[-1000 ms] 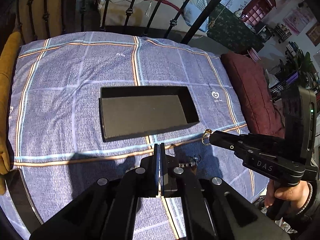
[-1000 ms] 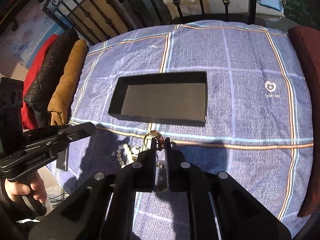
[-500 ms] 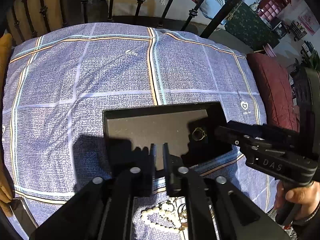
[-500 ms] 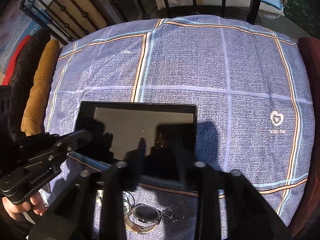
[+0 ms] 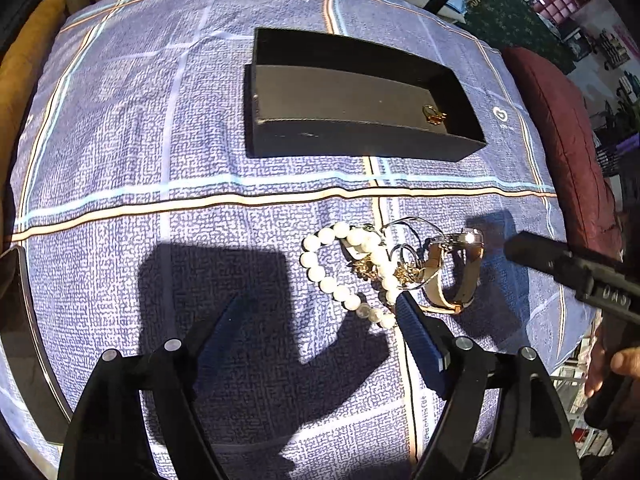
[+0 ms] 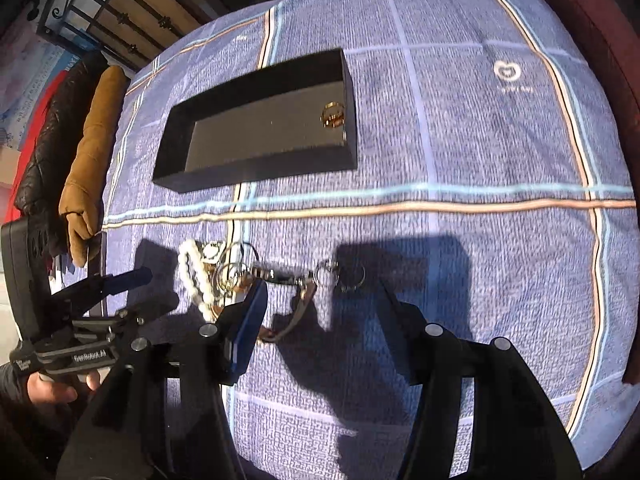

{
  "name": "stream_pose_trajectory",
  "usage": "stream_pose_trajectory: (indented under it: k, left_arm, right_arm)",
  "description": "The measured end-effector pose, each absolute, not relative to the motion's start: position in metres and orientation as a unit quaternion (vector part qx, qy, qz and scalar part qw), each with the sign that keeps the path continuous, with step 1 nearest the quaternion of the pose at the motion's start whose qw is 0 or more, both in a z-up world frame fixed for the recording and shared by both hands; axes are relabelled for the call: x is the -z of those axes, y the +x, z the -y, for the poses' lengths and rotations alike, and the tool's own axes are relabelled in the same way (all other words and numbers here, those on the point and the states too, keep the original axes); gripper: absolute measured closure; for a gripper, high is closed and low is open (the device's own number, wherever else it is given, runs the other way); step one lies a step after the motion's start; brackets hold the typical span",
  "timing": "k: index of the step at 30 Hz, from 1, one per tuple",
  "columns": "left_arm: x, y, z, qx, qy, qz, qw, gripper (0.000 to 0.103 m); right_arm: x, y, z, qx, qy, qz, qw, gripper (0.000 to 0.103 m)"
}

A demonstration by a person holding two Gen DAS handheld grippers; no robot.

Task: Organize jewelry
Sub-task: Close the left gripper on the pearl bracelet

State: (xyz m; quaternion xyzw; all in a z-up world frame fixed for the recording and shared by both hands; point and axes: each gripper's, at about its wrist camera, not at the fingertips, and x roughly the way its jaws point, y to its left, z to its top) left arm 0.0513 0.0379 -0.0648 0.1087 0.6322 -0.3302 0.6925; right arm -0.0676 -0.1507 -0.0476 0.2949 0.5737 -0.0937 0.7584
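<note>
A black open box lies on the blue checked cloth with a gold ring inside at its right end. A pile of jewelry sits nearer: a white pearl bracelet, gold chains, thin hoops and a tan-strap watch. My left gripper is open and empty, its right finger beside the pearls. My right gripper is open and empty, just short of the watch and hoops.
The blue checked cloth covers the round table. A dark red cushion lies at the right, a tan cushion at the left. A black metal railing stands behind. A dark flat object sits at the left table edge.
The right gripper has opened, left the ring in the box and drawn back to the jewelry pile. The left gripper has opened wide and dropped toward the pearls.
</note>
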Motion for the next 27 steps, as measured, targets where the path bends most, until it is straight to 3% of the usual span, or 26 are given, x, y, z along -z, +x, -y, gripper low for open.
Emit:
stream_pose_trajectory:
  k: [4, 13, 18, 20, 21, 23, 27]
  left_arm:
    - [0.073, 0.062, -0.041, 0.312, 0.087, -0.638, 0.699, 0.027]
    - [0.081, 0.06, -0.017, 0.286, 0.151, -0.62, 0.715, 0.029]
    - [0.08, 0.061, -0.02, 0.27, 0.18, -0.606, 0.726, 0.059]
    - [0.077, 0.065, -0.025, 0.274, 0.17, -0.607, 0.727, 0.084]
    - [0.076, 0.066, -0.026, 0.277, 0.165, -0.609, 0.724, 0.09]
    - [0.072, 0.068, -0.028, 0.286, 0.16, -0.608, 0.724, 0.094]
    - [0.056, 0.063, -0.032, 0.311, 0.13, -0.603, 0.724, 0.094]
  right_arm:
    - [0.052, -0.077, 0.147, 0.095, 0.296, -0.578, 0.755, 0.047]
    - [0.058, -0.071, 0.141, 0.094, 0.309, -0.588, 0.742, 0.047]
    - [0.06, -0.07, 0.135, 0.094, 0.304, -0.593, 0.74, 0.047]
    - [0.061, -0.069, 0.134, 0.094, 0.309, -0.593, 0.737, 0.047]
    - [0.061, -0.069, 0.133, 0.097, 0.309, -0.594, 0.736, 0.047]
    - [0.062, -0.067, 0.132, 0.097, 0.313, -0.594, 0.735, 0.047]
    - [0.069, -0.059, 0.127, 0.085, 0.319, -0.602, 0.727, 0.08]
